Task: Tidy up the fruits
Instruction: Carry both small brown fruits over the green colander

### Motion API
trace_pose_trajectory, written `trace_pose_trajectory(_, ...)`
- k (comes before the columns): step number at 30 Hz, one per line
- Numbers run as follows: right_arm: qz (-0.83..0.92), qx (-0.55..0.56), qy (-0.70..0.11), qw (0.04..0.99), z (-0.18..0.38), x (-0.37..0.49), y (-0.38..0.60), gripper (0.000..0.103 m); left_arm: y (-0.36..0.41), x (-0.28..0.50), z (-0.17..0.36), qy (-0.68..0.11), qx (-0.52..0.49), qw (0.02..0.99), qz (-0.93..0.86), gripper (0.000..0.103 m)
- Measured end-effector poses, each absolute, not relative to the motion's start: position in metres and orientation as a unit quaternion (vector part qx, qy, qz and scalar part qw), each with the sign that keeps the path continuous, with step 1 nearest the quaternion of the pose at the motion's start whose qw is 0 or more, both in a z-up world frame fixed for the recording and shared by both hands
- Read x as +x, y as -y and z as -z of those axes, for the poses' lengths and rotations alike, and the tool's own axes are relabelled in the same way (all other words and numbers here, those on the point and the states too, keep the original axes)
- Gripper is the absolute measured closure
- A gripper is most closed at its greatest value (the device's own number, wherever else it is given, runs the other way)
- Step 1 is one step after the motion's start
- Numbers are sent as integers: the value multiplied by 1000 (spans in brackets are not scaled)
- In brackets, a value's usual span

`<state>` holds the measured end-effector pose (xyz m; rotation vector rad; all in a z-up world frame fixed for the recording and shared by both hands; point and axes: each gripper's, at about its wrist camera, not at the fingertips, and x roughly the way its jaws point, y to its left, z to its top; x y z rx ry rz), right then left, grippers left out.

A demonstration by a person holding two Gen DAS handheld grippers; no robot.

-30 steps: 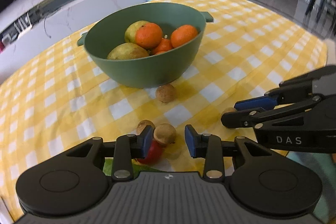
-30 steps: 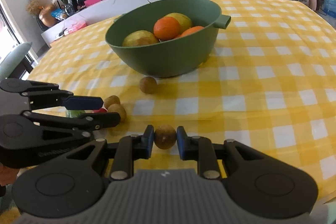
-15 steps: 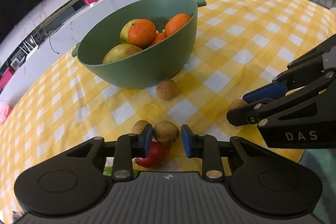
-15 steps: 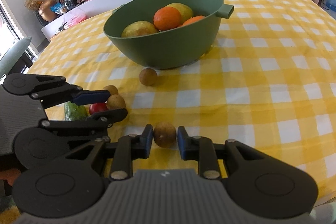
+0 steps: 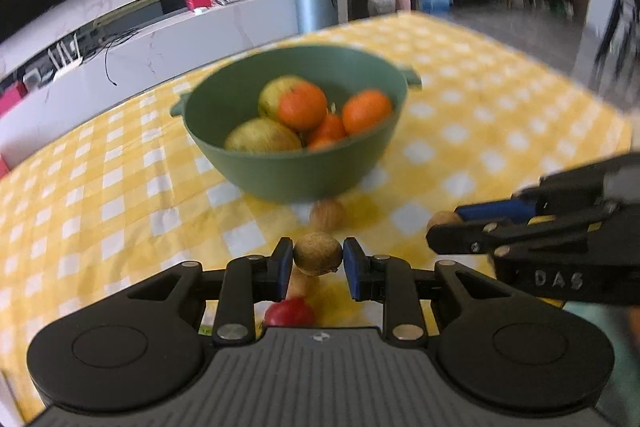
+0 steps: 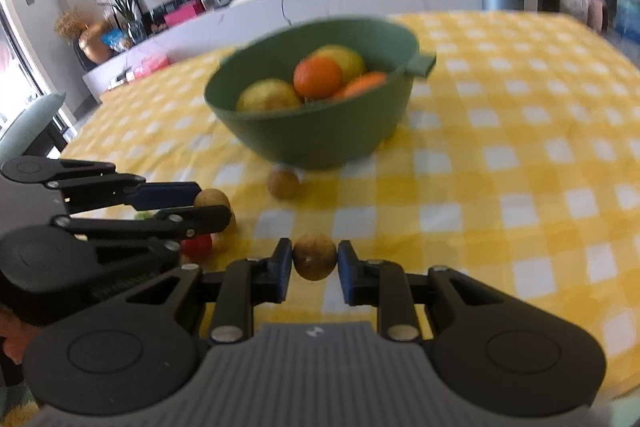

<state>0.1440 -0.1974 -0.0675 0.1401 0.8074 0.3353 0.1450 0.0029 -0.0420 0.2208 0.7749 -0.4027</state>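
Closed since a second ago, the left gripper (image 5: 318,261) is now clamped on a small round brown fruit (image 5: 318,259), lifted clear of the yellow checked tablecloth (image 5: 120,187). Another brown fruit (image 6: 315,262) is gripped by the right gripper (image 6: 314,263). Ahead, a blurred green bowl (image 5: 296,175) is seen; only the left view shows the red fruit (image 5: 289,311) fully.

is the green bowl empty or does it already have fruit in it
Not empty. The green bowl holds oranges and yellow-green pears, heaped well below its rim; several small brown fruits are outside it.
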Motion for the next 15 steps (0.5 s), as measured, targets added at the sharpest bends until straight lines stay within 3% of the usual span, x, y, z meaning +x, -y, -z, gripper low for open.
trace_pose_trajectory(8, -170, 36, -283, 943, 38, 144, 200, 82, -15, 164, 9, -339, 5, 917, 213, 73)
trace_pose_trajectory(15, -162, 28, -250, 954, 24, 171, 200, 82, -14, 189, -6, -325, -28, 922, 207, 73)
